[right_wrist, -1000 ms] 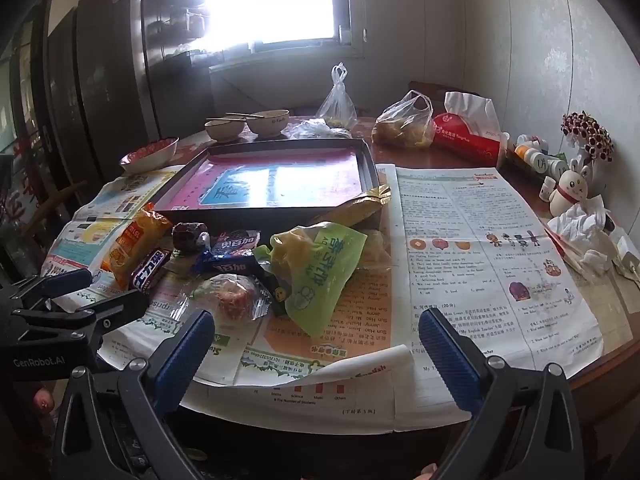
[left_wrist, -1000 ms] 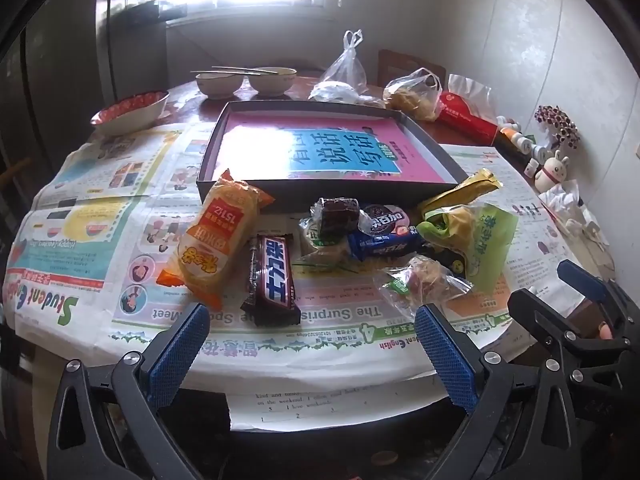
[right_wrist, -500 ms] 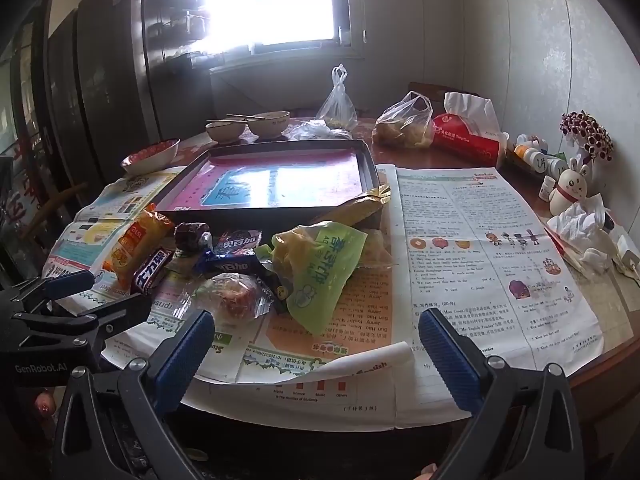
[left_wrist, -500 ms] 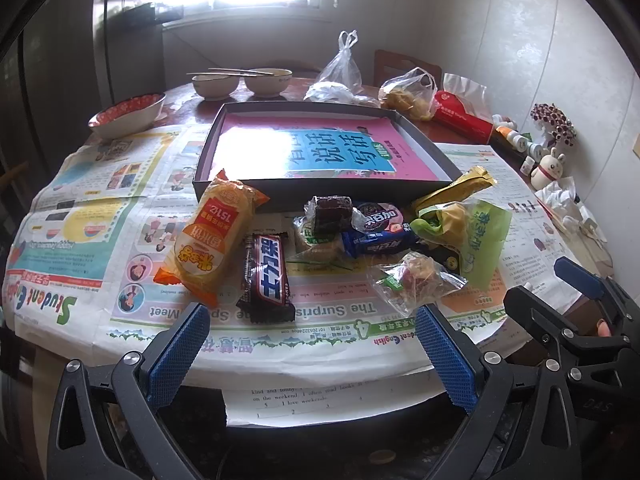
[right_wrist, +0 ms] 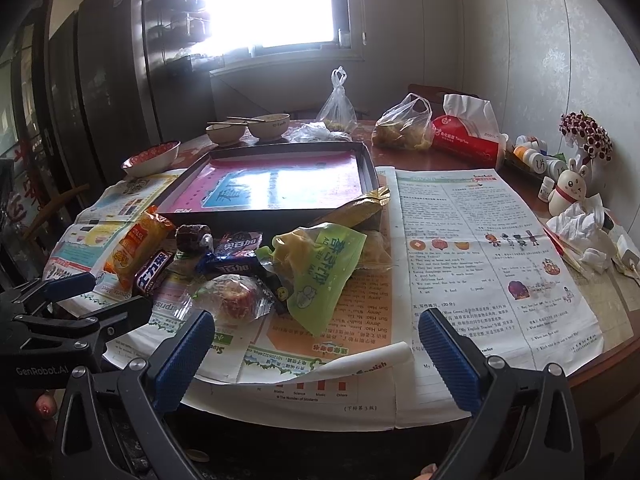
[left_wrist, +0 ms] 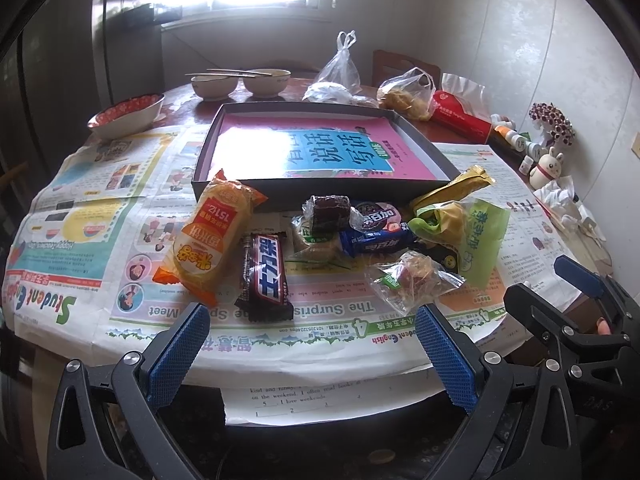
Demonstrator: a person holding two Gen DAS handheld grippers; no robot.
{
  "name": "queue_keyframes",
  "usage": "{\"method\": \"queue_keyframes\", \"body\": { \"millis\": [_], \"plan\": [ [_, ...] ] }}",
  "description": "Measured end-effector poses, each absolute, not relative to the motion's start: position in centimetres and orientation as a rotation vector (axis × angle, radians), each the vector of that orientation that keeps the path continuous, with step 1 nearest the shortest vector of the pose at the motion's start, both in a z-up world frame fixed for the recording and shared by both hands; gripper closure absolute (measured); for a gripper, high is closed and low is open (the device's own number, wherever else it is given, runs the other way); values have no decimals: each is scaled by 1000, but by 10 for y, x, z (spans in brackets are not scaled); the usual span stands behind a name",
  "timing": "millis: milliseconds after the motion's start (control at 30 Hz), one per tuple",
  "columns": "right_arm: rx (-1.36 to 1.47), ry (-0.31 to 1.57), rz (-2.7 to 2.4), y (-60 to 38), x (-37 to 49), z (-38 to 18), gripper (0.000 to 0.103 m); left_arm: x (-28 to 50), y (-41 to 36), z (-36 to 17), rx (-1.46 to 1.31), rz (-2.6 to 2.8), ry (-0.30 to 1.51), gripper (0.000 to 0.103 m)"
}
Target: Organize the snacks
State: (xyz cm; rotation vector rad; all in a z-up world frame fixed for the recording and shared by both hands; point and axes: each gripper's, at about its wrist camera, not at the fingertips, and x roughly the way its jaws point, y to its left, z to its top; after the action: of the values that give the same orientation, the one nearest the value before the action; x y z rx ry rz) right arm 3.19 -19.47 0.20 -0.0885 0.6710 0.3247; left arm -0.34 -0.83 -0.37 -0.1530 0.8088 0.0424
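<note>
Nothing sorted yet: your left gripper (left_wrist: 312,344) and right gripper (right_wrist: 316,344) hover at near counter edge, jaws wide apart, empty. Snack pile (left_wrist: 320,240) sits on newspaper (left_wrist: 80,240) just before black tray (left_wrist: 240,194), tray holding no snacks. Readable: "Student English" on newspaper, "1512" on orange packet (left_wrist: 212,236), "GenRobot.AI" on left gripper.

Left gripper (left_wrist: 308,354): black plastic frame with triangular cutouts and silver screws; blue cross-hatched fingers (left_wrist: 176,354). Right gripper (right_wrist: 316,360) looks the same. In the right view, the left gripper's body reads "GenRobot.AI" in white.
</note>
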Motion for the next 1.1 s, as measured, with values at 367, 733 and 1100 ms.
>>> {"method": "queue_keyframes", "body": {
  "millis": [367,733,1100],
  "plan": [
    [-85,673,327,-194,32,2,0,-4,-6,-2,-154,38,810,1],
    [-79,680,329,-194,34,0,0,-4,-7,-3,-152,39,812,1],
    [-74,675,328,-195,35,0,0,-2,-5,-2,-171,38,811,1]
  ]
}}
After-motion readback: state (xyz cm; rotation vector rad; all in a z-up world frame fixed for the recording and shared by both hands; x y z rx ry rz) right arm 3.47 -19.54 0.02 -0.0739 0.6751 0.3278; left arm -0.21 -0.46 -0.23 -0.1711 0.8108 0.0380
